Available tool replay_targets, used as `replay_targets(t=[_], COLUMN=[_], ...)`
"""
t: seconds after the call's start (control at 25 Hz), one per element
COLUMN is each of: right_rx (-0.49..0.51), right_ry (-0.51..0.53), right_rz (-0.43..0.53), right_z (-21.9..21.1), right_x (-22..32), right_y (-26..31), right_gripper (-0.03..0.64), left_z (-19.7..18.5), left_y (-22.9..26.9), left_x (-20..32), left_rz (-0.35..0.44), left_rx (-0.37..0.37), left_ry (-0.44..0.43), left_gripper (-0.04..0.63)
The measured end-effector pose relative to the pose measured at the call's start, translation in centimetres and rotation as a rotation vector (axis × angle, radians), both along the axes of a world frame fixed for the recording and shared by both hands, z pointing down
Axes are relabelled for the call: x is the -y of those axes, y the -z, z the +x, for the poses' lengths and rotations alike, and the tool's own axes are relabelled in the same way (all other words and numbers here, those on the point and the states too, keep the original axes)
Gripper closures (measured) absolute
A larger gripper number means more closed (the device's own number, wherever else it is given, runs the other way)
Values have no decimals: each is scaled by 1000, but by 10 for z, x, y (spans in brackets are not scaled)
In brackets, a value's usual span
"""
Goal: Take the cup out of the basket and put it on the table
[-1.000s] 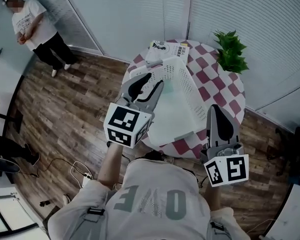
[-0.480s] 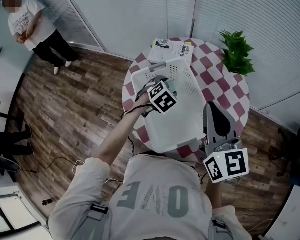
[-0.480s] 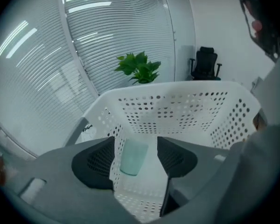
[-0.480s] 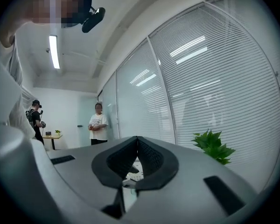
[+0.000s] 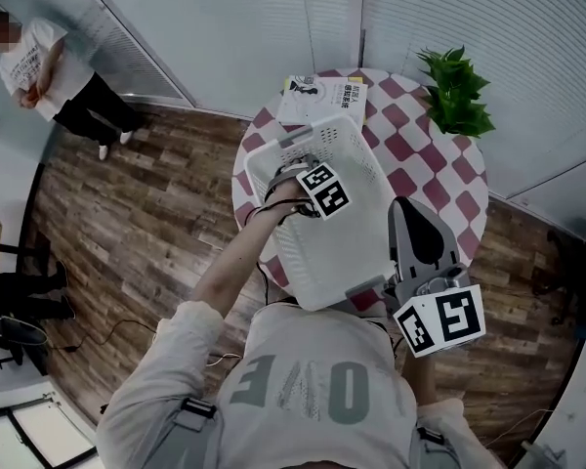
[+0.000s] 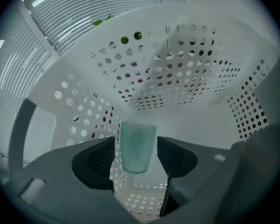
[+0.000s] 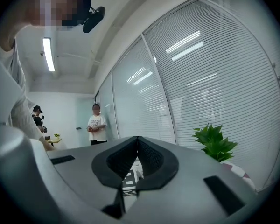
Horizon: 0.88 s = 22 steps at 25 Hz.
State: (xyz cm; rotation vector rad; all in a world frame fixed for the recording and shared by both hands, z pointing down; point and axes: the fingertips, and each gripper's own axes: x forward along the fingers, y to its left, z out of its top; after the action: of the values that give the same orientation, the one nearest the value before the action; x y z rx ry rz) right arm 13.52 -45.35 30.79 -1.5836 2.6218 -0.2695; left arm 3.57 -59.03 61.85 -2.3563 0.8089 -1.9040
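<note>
Wood-plank flooring [image 5: 127, 223] and white slatted blinds [image 5: 273, 18] are seen around a round table [image 5: 439, 179] covered in a red-and-white check. At about 10 o'clock in the head view a person [image 5: 39, 66] is seen standing on the floor, well apart from the table.

A white perforated basket [image 5: 361, 262] is set on the table's 7 o'clock side, reaching past the table's edge toward the wearer. A booklet [image 5: 324, 98] is laid just beyond the basket, at the table's 12 o'clock edge. The left gripper [image 6: 136, 153] is lowered inside the basket, at the basket's 11 o'clock end. Its jaws are held apart, and the cup [image 6: 138, 139] (pale green, translucent, dimpled) is framed between them. The cup stands upright in the basket, close to a perforated wall. A narrow gap is seen between the cup and one pad; at the other pad, contact cannot be told.

The right gripper [image 5: 413, 208] is held outside the basket, at about 5 o'clock of the table, just beside the basket's wall. Its jaws are pressed together, with nothing held between them.

A green potted plant [image 5: 456, 94] is placed at the table's 1 o'clock edge, against the blinds.
</note>
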Motion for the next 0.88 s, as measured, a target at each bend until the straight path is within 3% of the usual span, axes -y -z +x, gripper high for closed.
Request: replay_targets(t=[0.24,0.44,0.64,0.88], right_rx=[10,29,70,84], right_ry=[12,26,27,15], right_rz=[-30,-65,-86,-115], right_z=[-5,-6,-4,-2], right_x=[11,20,29,39], right_y=[-8,-14,-21,-29], right_gripper=[606,606,606,606], left_z=[-2,18,22,36], left_y=[-25,-30,-43,-52], left_x=[5,7,21,31], left_rz=[-34,-29,-21,88], left_rx=[28,25,79,82], left_ry=[-2,-72,-115,-98], left_gripper=[325,325,307,275])
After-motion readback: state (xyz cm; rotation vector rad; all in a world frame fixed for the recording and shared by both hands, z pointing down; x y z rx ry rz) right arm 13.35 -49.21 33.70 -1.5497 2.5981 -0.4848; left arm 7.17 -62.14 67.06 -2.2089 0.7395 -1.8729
